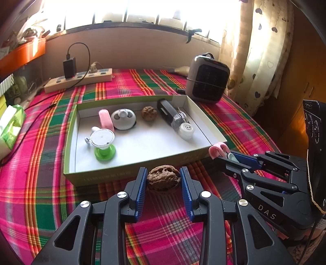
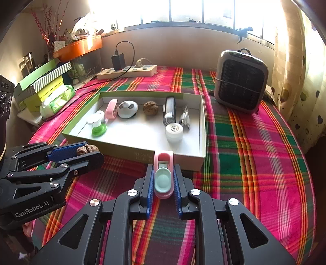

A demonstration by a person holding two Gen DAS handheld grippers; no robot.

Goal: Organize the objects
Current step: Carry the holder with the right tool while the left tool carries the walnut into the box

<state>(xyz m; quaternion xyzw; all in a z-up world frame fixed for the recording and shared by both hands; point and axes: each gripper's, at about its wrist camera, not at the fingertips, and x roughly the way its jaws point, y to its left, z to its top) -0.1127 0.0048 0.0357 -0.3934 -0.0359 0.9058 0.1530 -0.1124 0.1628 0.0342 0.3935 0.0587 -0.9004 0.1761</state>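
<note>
Walnut, brown and wrinkled (image 1: 164,179), sits clamped between the blue pads of the left gripper (image 1: 164,182), just short of the near wall of the shallow green cardboard box (image 1: 130,172) on the plaid-covered table (image 1: 40,203). Beside it, the right gripper (image 2: 163,182) grips a pink-and-mint plastic clip (image 2: 163,175), its long axis pointing at the box.

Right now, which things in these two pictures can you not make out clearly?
- Print on the box's front wall: too small and blurred, both views.
- Underside of the walnut: hidden between the left gripper's fingers.
- Pink clip's rear end: covered by the right gripper's fingers.
- Outdoors behind the window: washed out by glare.
</note>
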